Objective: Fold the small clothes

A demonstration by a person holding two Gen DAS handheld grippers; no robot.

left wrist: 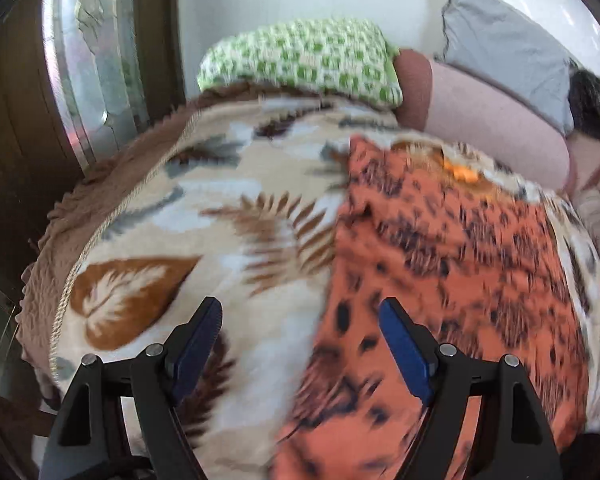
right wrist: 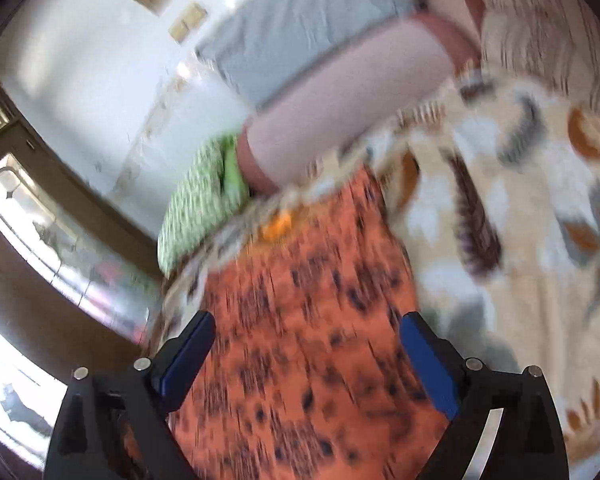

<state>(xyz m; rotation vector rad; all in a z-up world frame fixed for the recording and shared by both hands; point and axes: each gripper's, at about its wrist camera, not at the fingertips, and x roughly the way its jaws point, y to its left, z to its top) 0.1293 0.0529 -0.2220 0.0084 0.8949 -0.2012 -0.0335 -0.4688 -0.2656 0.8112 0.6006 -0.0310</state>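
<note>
Both my tongs, left [left wrist: 300, 316] and right [right wrist: 306, 332], gape empty; the orange garment [left wrist: 440, 248] could unfold unpinned on the blanket [left wrist: 228, 184].

A bed's leaf-patterned blanket [left wrist: 228, 208] carries an orange black-spotted garment [left wrist: 452, 248], spread flat.

Nothing here can be read — no words, labels, brand marks or numbers show on anything in either view, and the blur from motion would hide any small print.
</note>
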